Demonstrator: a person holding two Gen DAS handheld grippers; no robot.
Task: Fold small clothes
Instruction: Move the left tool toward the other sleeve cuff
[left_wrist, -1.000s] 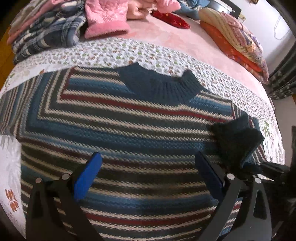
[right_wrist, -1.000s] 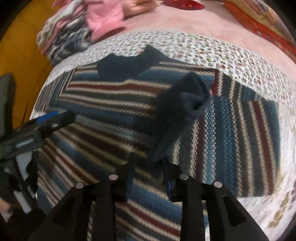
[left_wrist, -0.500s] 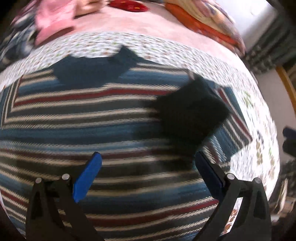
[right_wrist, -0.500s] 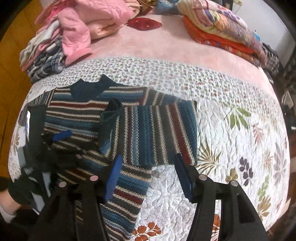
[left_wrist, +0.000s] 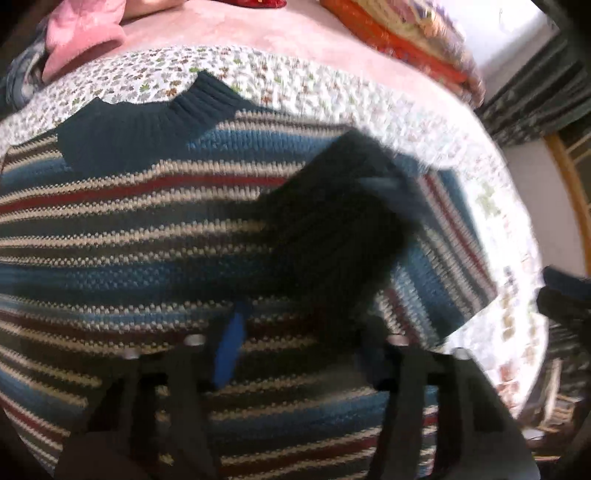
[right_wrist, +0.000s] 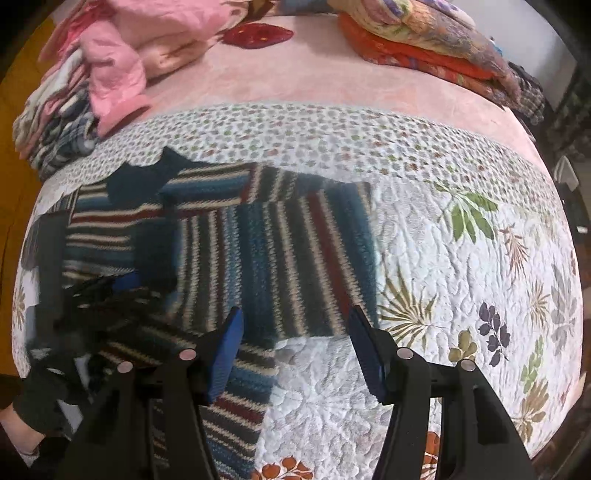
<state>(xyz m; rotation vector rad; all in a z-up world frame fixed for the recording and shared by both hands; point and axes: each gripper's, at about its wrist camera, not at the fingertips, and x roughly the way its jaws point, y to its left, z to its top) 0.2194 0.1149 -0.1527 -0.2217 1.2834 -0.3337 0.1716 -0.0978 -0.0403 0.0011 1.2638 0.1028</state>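
The striped sweater (right_wrist: 229, 243) lies flat on the bed's quilt (right_wrist: 461, 280), its folded sleeve running left-right with the dark cuff (left_wrist: 343, 236) just ahead of the half-closed left tongs (left_wrist: 299, 350), nearer than the released right tongs (right_wrist: 295, 350).

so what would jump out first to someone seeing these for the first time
The striped sweater spread on the floral quilt, one sleeve folded across its body with the dark cuff lying on the stripes. Behind it, a pink jacket tops a clothes heap at far left, and folded orange bedding sits far right.
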